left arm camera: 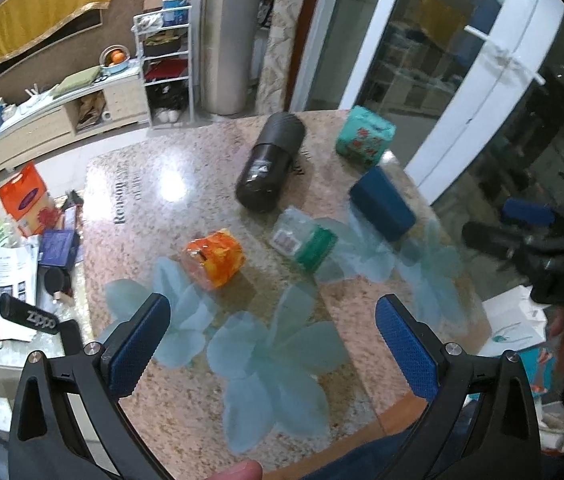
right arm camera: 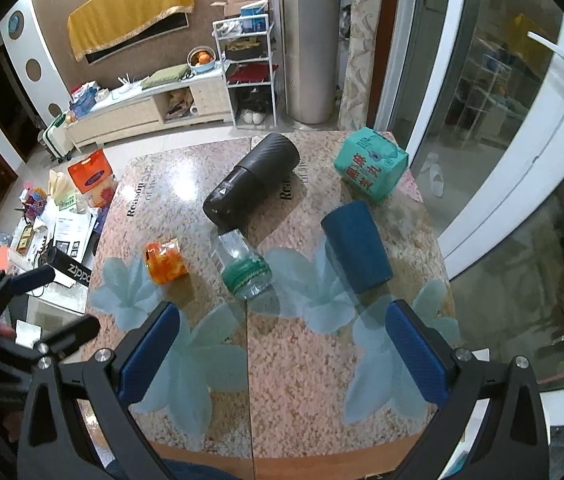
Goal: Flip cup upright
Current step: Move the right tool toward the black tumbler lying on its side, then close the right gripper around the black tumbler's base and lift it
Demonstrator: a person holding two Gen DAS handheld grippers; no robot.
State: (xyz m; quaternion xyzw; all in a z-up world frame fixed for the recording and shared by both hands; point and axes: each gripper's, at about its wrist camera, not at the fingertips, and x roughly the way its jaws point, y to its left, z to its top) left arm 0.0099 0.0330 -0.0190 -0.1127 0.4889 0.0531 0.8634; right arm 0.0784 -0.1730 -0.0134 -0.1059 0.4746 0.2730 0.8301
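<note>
Left wrist view: the left gripper (left arm camera: 273,336) is held above the near edge of the desk (left arm camera: 185,184), its jaws spread wide with nothing between them, and the blue pads (left arm camera: 137,344) are seen framing the pale flower pattern on the desk top. Ahead, the cup (left arm camera: 382,204), dark blue, is seen lying on its side toward the right of the desk, untouched by either gripper. Just to its left a clear bottle (left arm camera: 302,240) with a green band is also laid on its side, and beyond that a large black cylinder (left arm camera: 269,164) is stretched out lengthwise. An orange packet (left arm camera: 213,258) is placed nearer and to the left, well apart from the cup, and a teal packet (left arm camera: 364,136) is set at the far right corner.

From the right wrist, the right gripper (right arm camera: 282,348) is likewise held over the near edge with jaws wide apart and nothing gripped. The cup (right arm camera: 356,246) is found just ahead of the right-hand pad, tilted flat on the desk (right arm camera: 294,380), with the bottle (right arm camera: 243,268) beside it on the left and the teal packet (right arm camera: 370,168) beyond
</note>
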